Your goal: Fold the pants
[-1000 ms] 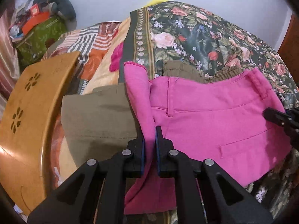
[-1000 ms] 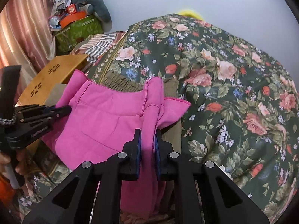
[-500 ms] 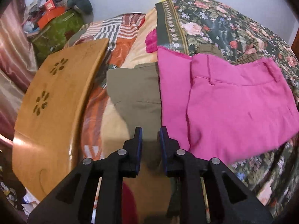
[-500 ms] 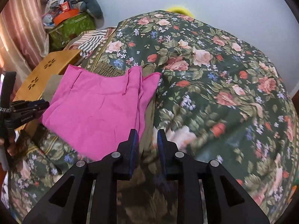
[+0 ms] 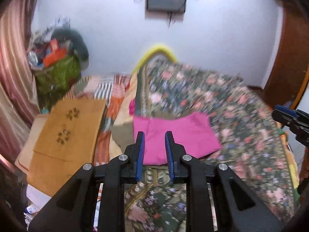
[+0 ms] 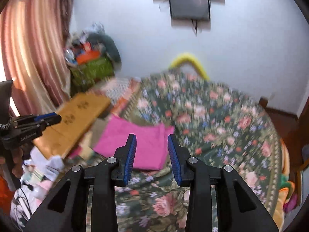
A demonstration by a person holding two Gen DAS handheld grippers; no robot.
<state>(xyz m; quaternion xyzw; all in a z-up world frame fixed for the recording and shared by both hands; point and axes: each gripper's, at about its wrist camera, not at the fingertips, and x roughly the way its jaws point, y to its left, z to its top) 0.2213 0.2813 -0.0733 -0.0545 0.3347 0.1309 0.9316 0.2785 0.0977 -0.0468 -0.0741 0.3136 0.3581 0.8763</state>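
Left hand-held gripper (image 5: 154, 141) up off the bed, blue-lined jaws parted, nothing between them. Right hand-held gripper (image 6: 151, 145) likewise raised, jaws spread wider, gripping nothing. Each visible in the other's view, off at the frame edge, well apart from the cloth. Both released and lifted clear, probably so the fold lies undisturbed.

Beyond the fingertips, folded bright pink fabric pants (image 5: 179, 135) lying flat as a compact rectangle on the dark floral bedspread (image 5: 241, 135). Sitting near the bedspread's left border, partly over an olive-brown garment (image 5: 121, 135) poking out on the left and along the far edge. No corner visibly flipped up, though blur softens the detail. Looks like the fold is done or nearly so; perhaps one more halving possible, hard to call from here.

Further left, tan wooden board with flower-shaped cutouts (image 5: 67, 131), beside the striped orange patchwork cloth (image 5: 114, 104). Kept off the folding spot, giving the pants room. Back corner: green bag heaped with clutter (image 5: 58, 73) against the white wall, pink striped curtain (image 6: 34, 48) beside it. Dark wall-mounted unit (image 6: 189, 2) overhead.
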